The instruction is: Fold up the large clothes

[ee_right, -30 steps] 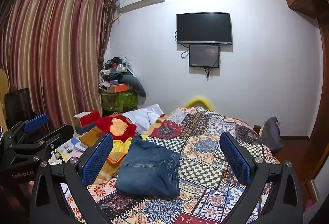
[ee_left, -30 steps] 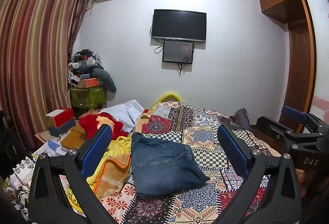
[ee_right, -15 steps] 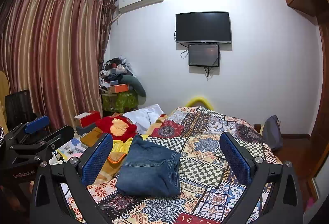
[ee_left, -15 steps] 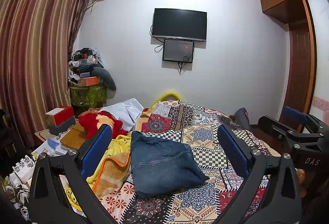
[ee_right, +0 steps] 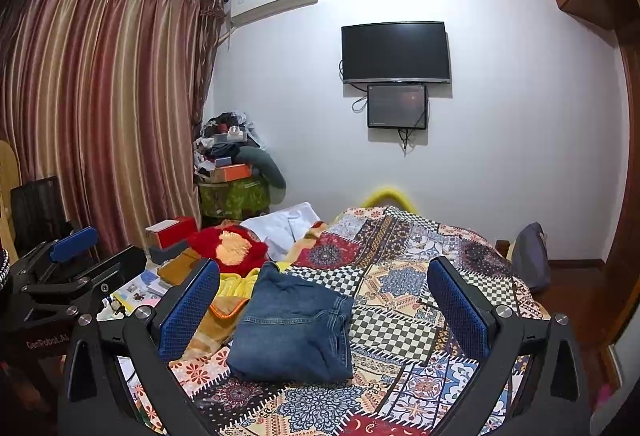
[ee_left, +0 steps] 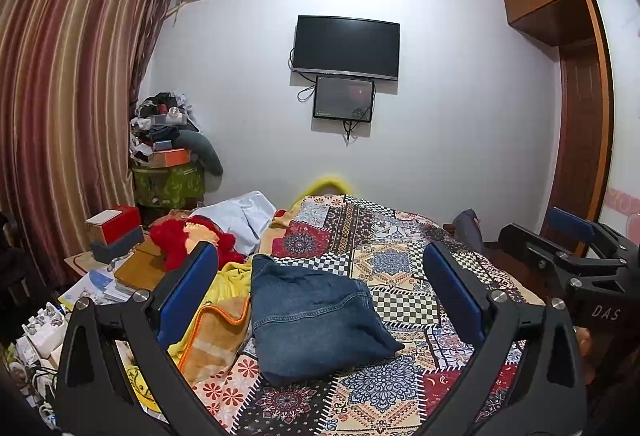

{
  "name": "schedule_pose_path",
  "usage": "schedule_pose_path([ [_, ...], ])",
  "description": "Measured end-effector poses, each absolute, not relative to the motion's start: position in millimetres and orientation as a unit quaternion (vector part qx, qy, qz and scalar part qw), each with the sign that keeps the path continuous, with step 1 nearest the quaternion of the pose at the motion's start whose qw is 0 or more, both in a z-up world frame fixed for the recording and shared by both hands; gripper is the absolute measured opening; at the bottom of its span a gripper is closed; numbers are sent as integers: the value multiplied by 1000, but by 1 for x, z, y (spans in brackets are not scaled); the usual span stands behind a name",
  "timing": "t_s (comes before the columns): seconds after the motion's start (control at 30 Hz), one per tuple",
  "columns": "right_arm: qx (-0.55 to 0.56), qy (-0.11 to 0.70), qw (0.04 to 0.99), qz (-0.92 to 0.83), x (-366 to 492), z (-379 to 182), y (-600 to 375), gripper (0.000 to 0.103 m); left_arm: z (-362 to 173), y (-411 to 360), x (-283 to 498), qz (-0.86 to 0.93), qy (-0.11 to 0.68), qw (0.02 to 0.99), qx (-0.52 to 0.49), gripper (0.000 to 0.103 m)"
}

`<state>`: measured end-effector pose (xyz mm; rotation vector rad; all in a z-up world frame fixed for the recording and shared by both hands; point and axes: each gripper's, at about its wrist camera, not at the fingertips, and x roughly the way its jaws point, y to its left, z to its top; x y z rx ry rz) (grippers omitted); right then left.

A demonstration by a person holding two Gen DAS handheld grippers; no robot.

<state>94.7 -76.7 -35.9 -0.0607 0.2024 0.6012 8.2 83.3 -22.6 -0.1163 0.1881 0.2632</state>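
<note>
We hold both grippers up and back from the bed point(ee_left: 404, 268), level with each other, so that each camera takes in the whole patchwork bedspread point(ee_right: 404, 300). The left gripper point(ee_left: 320, 292) has its fingers spread wide and grasps nothing; the right gripper point(ee_right: 324, 300) is likewise released and empty. From the left wrist view we see the right gripper off at the right edge, and from the right wrist view the left one at the left edge, well apart, so neither crowds the other.

The jeans point(ee_left: 316, 320) lie on the near part of the bedspread, folded into a compact, thick bundle with a stitched hem showing on the side. They rest just beside a yellow and orange blanket point(ee_left: 218, 328) at the bed's left side, with a red plush toy point(ee_right: 228, 244) and a white garment point(ee_left: 240, 215) further back. We judge that the bundle sits there because the flat open spread gave room to fold on, and that this piece looks finished. Nothing touches it now.
</note>
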Motion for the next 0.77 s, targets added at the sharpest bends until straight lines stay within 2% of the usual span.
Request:
schedule_pose_path([
  [0.77,-16,115,950,290,99,-37,-74,103,-24,90,11,122,101,986,-54,103],
])
